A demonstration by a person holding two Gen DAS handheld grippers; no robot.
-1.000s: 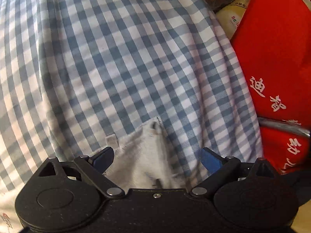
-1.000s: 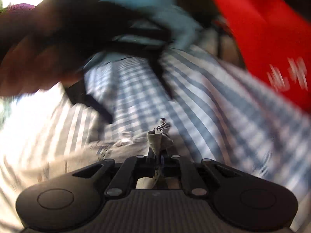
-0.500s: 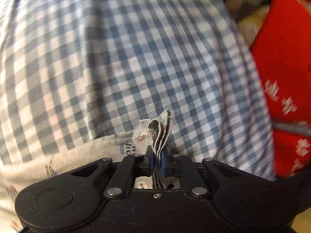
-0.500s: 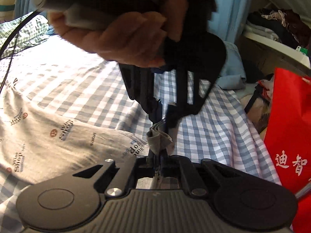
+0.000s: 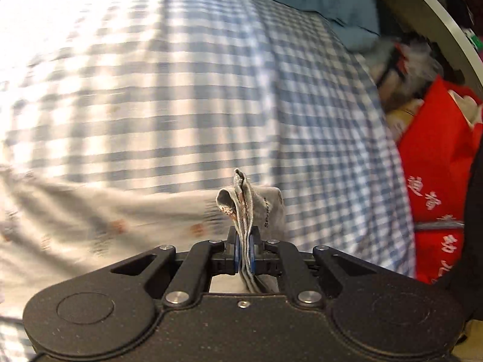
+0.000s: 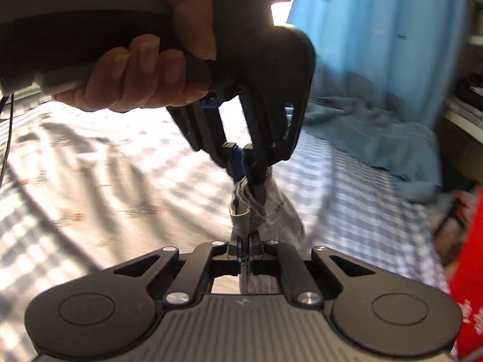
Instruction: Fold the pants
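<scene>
The pants [image 5: 114, 229] are pale grey with small printed logos and lie across a blue-and-white checked bed sheet [image 5: 181, 90]. My left gripper [image 5: 245, 255] is shut on a bunched edge of the pants that sticks up between its blue pads. My right gripper [image 6: 245, 252] is shut on the same bunch of grey pants fabric [image 6: 252, 208]. In the right wrist view the left gripper [image 6: 246, 175] hangs from above in a person's hand, pinching the fabric just above my right gripper. The rest of the pants trails to the left on the bed.
A red bag with white characters [image 5: 434, 187] stands at the bed's right edge, also in the right wrist view [image 6: 469, 286]. A blue cloth heap [image 6: 371, 132] lies at the far side under a blue curtain [image 6: 377, 24]. Shelving with clutter [image 5: 422, 45] is at the right.
My left gripper closed on the pants edge, having been open a second ago. Both grippers have lifted the bunched edge, and the views have tilted up over the bed.
</scene>
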